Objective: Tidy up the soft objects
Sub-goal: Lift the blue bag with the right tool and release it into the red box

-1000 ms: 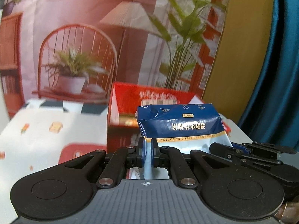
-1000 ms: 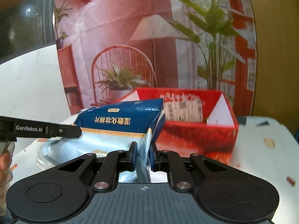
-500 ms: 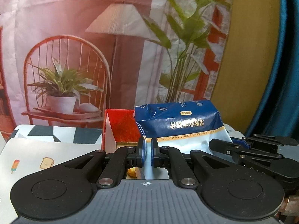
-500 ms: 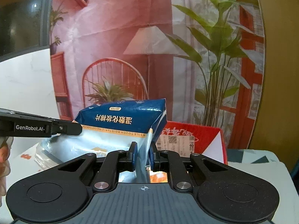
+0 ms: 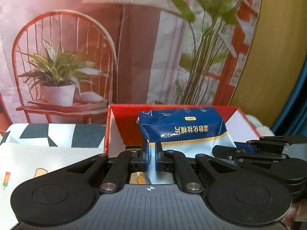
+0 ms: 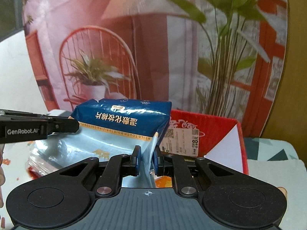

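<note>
Over red box [image 5: 191,113], blue pack [image 5: 182,128] hangs between both grippers, left gripper [image 5: 151,158] and right gripper [image 6: 146,160] each clamped on bottom film edge (thin, slippery); lower level, clear box walls, release both together, not one first

Backdrop: you face a printed pink-and-red fabric backdrop [image 5: 134,61] picturing a chair, potted plants and a lamp, at the far side.
Tablecloth: your near surface is a pale cloth [image 5: 28,159] with small cartoon prints, black-and-white geometric blocks farther back.
Curtain: a teal curtain [image 5: 295,105] hangs at your far right.
</note>
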Motion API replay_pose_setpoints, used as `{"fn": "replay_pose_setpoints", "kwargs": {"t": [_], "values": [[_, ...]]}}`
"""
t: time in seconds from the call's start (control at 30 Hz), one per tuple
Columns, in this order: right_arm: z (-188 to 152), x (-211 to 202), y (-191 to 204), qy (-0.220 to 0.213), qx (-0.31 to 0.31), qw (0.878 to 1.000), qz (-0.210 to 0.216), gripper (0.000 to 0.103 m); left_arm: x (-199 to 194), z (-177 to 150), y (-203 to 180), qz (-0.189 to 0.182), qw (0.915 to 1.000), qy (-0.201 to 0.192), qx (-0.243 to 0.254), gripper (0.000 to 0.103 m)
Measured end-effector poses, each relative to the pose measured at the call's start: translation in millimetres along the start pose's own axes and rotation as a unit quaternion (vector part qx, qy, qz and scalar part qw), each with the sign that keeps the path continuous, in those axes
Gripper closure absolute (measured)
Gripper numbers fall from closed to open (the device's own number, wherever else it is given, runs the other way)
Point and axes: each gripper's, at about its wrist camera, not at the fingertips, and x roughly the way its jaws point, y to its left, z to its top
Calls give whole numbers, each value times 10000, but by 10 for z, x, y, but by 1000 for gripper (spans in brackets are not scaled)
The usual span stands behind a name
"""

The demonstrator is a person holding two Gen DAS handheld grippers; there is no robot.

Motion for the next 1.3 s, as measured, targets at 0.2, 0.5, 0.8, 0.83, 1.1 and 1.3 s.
{"fn": "replay_pose_setpoints", "kwargs": {"t": [0.2,0.5,0.8,0.83,1.1,1.3], "values": [[-69,270,-10,561,257,9981,-5,91,183,-61,82,31,9996,296,24,96],[-108,467,46,975,357,9944,-181,90,249,-68,117,4,9995,327,-12,80],[-137,418,136,1027,182,9935,-451,77,-54,-112,96,-124,9999,-16,64,67],[-143,377,136,961,218,9943,-417,77,-103,-135,88,-131,9999,-40,65,67],[-233,-248,208,-234,297,9993,5,74,-578,-392,54,-276,9992,-294,-9,67],[-433,-740,273,-789,234,9965,170,74,-961,-715,19,-324,9988,-363,-46,67]]}}
